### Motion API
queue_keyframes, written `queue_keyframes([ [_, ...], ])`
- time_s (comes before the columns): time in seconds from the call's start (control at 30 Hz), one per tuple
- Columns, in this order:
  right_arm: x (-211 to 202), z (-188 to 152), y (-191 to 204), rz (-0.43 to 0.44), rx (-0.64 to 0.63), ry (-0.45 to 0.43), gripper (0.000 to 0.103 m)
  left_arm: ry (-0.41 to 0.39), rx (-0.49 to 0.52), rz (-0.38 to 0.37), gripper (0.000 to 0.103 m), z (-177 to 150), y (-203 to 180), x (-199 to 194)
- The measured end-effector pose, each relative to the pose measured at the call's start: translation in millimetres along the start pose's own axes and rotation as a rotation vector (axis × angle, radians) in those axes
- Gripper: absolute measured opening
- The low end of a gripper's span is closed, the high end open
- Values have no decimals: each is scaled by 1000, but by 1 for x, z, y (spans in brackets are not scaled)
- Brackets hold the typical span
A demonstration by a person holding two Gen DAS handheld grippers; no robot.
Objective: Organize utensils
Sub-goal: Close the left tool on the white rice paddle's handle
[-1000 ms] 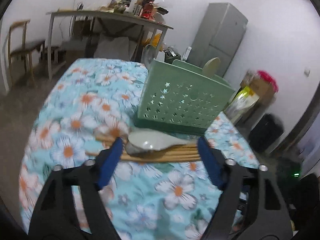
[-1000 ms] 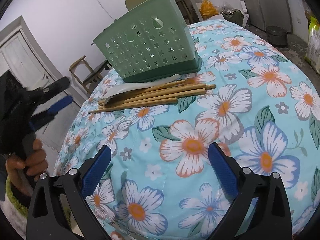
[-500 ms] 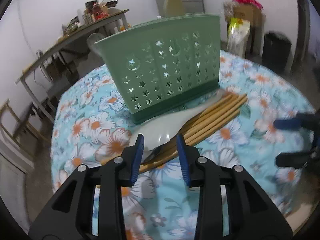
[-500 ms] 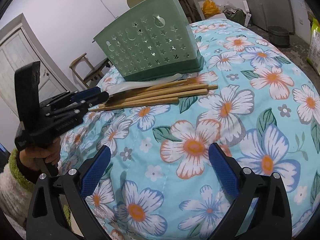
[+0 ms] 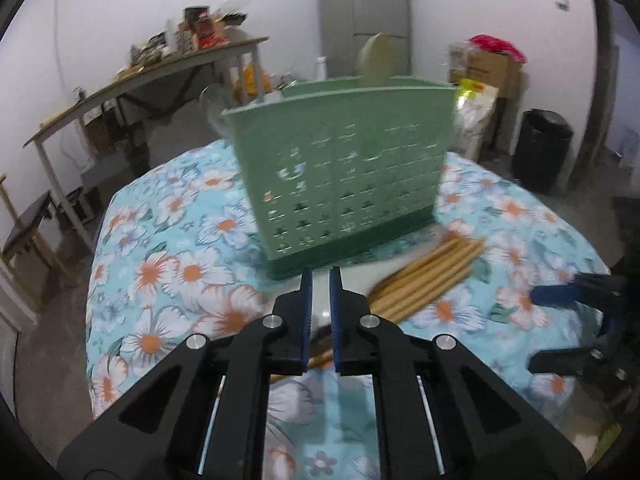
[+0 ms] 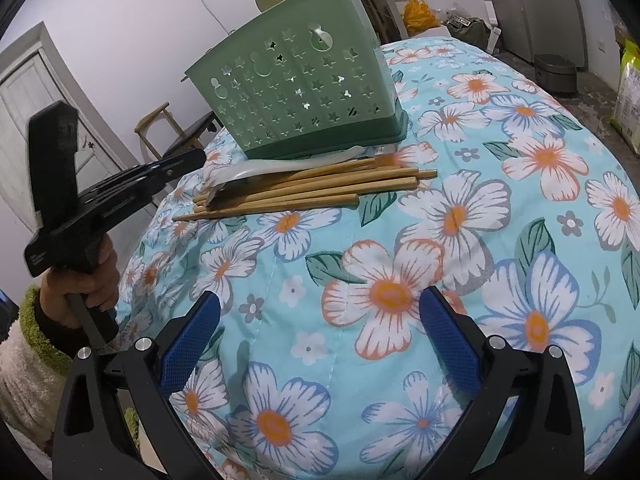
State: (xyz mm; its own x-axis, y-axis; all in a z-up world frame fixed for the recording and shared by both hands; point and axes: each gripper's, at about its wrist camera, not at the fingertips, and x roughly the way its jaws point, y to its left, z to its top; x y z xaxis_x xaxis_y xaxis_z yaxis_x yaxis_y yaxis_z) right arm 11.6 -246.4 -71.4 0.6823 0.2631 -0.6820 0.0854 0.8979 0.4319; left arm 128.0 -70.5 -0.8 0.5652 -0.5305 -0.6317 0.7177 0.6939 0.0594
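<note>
The step in hand looks like the first pick-up. The left gripper (image 5: 319,280) is closing its jaws over the pale spoon (image 6: 256,168) that lies on top of the bamboo chopsticks (image 6: 312,192), just in front of the green perforated utensil holder (image 6: 296,92). The pale spoon shows in the narrow gap between the blue pads, but the left wrist view is blurred, so whether they already press on it cannot be told. The right gripper (image 6: 320,340) hovers with its jaws wide apart and empty, well back from the pile. The next move probably calls for a firm pinch, a clean lift clear of the chopsticks, then a tilt into the holder. The table (image 6: 520,240) wears a turquoise floral cloth. Behind it stand a cluttered side table (image 5: 160,76), a grey cabinet (image 5: 364,16) and a black bin (image 5: 544,148).
</note>
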Motion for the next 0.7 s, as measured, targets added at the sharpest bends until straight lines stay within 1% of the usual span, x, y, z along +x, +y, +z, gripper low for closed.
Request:
queue_keyframes([
  [0.03, 0, 0, 0, 0, 0, -1, 97, -5, 26, 7, 13, -2, -5, -3],
  [0.07, 0, 0, 0, 0, -1, -1, 97, -5, 44, 20, 25, -3, -10, -4],
  [0.1, 0, 0, 0, 0, -1, -2, 97, -3, 69, 42, 30, -5, -14, -3],
  [0.13, 0, 0, 0, 1, 0, -3, 97, 4, 102, 68, 31, -8, -20, 1],
  [0.23, 0, 0, 0, 3, -1, -2, 97, 49, 154, 119, 31, -13, -28, 14],
  [0.37, -1, 0, -1, 6, 2, -3, 97, 70, 190, 173, 31, -14, -31, 24],
  [0.4, -1, 0, -1, 5, 2, -2, 97, 66, 182, 183, 30, -13, -30, 24],
  [0.43, -1, 0, -1, 4, 2, -2, 97, 59, 160, 186, 23, -11, -26, 23],
  [0.47, -1, 0, -1, 5, 2, -3, 97, 54, 144, 182, 19, -10, -23, 22],
  [0.57, -2, -1, -2, 6, 2, -6, 97, 31, 61, 149, 16, -4, -8, 14],
  [0.7, -2, -1, -1, 6, 1, -5, 97, 50, 4, 143, 13, -3, 6, 19],
])
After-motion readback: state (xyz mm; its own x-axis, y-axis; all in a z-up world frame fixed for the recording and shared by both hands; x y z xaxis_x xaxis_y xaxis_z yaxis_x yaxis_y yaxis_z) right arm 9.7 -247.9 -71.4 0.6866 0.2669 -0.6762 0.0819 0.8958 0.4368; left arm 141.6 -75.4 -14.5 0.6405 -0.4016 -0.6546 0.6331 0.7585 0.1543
